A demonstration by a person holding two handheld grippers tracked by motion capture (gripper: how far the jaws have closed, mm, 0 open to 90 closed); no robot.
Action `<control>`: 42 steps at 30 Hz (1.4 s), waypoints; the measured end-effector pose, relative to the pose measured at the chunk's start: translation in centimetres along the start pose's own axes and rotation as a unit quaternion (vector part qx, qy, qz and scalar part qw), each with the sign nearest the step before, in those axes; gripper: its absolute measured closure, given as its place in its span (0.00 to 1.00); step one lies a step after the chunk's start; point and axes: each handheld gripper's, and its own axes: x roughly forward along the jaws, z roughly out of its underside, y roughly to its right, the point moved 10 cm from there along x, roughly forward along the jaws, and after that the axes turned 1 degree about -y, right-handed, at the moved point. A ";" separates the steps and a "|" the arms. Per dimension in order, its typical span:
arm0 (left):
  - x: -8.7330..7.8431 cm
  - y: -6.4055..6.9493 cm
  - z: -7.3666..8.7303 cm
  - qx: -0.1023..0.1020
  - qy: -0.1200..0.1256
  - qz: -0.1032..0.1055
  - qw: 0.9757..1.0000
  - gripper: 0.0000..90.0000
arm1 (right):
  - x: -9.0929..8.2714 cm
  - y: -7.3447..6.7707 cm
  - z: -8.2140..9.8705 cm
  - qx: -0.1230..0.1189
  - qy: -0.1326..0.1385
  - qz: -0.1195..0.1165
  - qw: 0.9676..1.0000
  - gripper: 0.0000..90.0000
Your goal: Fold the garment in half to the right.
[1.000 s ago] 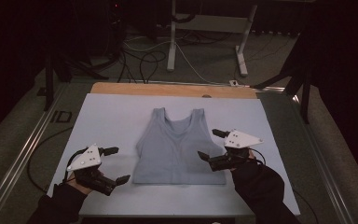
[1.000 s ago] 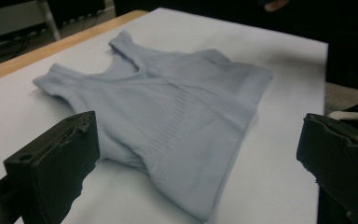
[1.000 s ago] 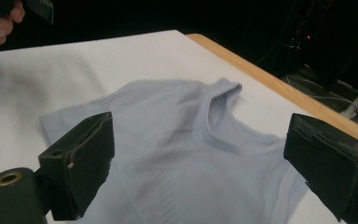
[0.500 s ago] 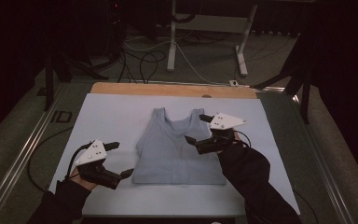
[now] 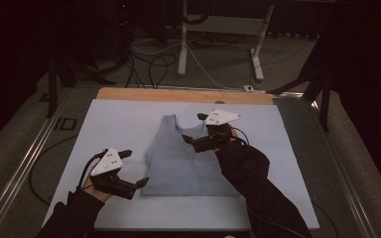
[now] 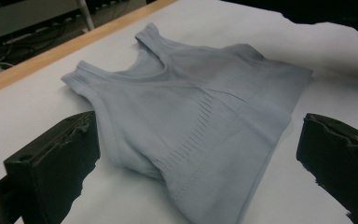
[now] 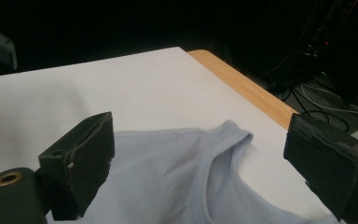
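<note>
A light blue tank top (image 5: pixel 178 161) lies flat on the white sheet (image 5: pixel 119 121), straps toward the far side. My left gripper (image 5: pixel 136 167) is open beside the top's near left hem corner, jaws wide apart. In the left gripper view the tank top (image 6: pixel 191 107) spreads out ahead of the left gripper (image 6: pixel 198 140), nothing between the jaws. My right gripper (image 5: pixel 193 128) hovers open over the top's right shoulder strap. In the right gripper view the neckline and a strap of the tank top (image 7: pixel 168 177) lie under the open right gripper (image 7: pixel 200 140).
The table's wooden far edge (image 5: pixel 178 95) borders the sheet. Behind it stand a white stand's legs (image 5: pixel 183 44) and loose floor cables (image 5: pixel 154 64). A metal rail (image 5: pixel 25 163) runs along the left side. Bare sheet surrounds the garment.
My right gripper has moved left and away from the top's right side to above the right strap. The left gripper has shifted right, closer to the hem corner.
</note>
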 end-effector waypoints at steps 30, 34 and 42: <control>4.3 0.2 4.9 -0.052 -0.052 0.023 0.997 0.00 | 8.8 1.3 0.3 0.036 -0.039 -0.020 0.998 0.10; 4.9 0.1 6.0 -0.075 -0.083 0.030 0.993 0.00 | 9.4 1.2 0.7 0.039 -0.044 -0.021 0.998 0.10; 5.3 0.6 7.5 -0.054 -0.124 0.042 0.990 0.10 | 10.2 1.1 1.4 0.035 -0.055 -0.024 0.998 0.10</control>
